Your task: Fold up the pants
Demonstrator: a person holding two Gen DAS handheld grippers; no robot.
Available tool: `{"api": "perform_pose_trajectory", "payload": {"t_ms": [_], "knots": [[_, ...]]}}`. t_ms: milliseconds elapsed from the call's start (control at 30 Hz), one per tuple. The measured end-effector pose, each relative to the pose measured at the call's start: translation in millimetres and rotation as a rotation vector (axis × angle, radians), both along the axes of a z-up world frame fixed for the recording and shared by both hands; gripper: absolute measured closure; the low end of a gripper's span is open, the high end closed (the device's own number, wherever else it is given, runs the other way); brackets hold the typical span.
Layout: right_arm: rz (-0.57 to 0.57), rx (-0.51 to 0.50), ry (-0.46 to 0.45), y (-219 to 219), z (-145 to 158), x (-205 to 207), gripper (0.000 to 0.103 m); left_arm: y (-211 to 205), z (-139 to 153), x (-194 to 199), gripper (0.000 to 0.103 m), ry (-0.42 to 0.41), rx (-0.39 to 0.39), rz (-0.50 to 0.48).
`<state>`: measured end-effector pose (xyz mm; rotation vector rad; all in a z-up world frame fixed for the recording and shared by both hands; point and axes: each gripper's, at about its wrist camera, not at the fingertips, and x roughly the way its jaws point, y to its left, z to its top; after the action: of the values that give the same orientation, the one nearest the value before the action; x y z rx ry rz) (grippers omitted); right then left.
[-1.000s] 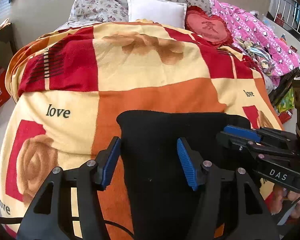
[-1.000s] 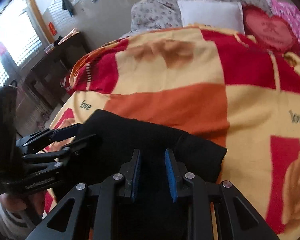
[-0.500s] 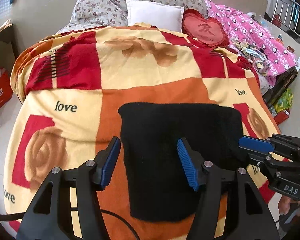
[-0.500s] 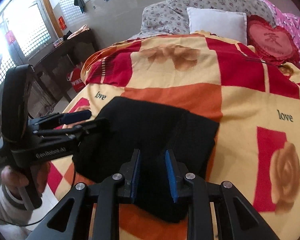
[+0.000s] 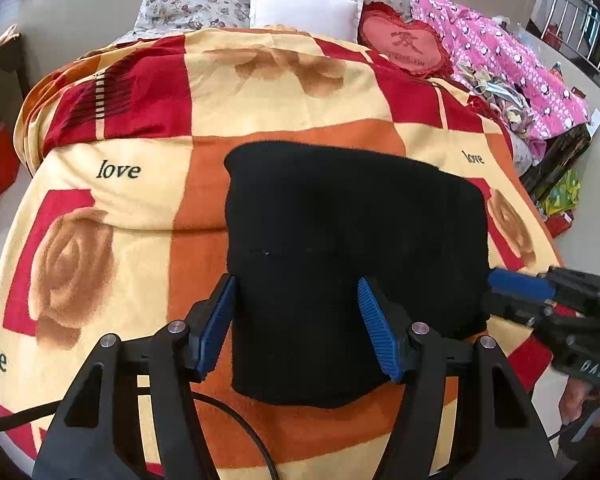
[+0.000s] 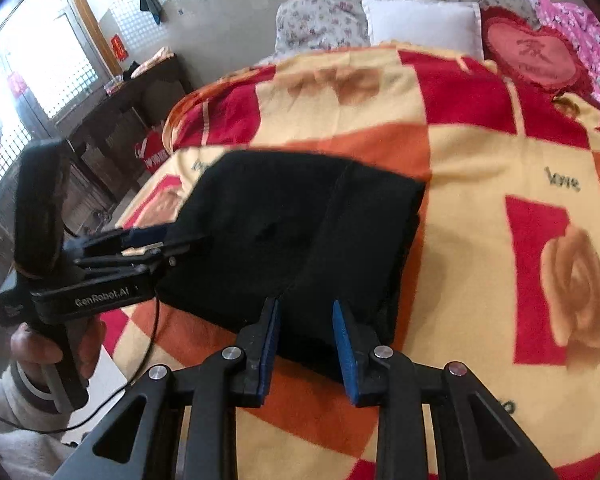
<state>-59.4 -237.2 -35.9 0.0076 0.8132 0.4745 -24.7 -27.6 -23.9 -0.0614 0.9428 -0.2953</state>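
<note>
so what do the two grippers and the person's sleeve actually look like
Both the left gripper and the right gripper are black plastic with ribbed blue pads and silver rivets. The left one, seen from the right wrist, has white lettering on its side and a thin black cable trailing from it. The sleeve looks pale and fuzzy.

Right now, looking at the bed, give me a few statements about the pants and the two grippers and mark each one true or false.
1. The black pants lie folded into a compact block on the blanket. True.
2. The left gripper is clamped on the pants. False: its jaws stand wide open above the cloth, gripping nothing.
3. A white pillow sits at the far end of the bed. True.
4. The right gripper is holding the heart-shaped cushion. False: it is near the pants' edge, jaws slightly apart and just opening, nothing between them.
5. The pants hang off the side of the bed. False: they rest wholly on the blanket.
</note>
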Motion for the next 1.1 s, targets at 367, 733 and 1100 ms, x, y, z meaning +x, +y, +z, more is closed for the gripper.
{"api": "perform_pose_trajectory", "payload": {"t_ms": [367, 733, 1100], "knots": [[0.0, 0.009, -0.007, 8.0, 6.0, 13.9, 0.07, 8.6, 11.2, 4.5, 0.041, -0.024, 0.011, 0.022], [-0.015, -0.032, -0.04, 8.2, 2.9, 13.6, 0.061, 31.0, 13.3, 9.4, 0.041, 0.019, -0.082, 0.061], [-0.123, -0.056, -0.031, -14.8, 4.2, 28.1, 0.059, 40.0, 9.8, 14.3, 0.039, 0.049, -0.12, 0.068]]}}
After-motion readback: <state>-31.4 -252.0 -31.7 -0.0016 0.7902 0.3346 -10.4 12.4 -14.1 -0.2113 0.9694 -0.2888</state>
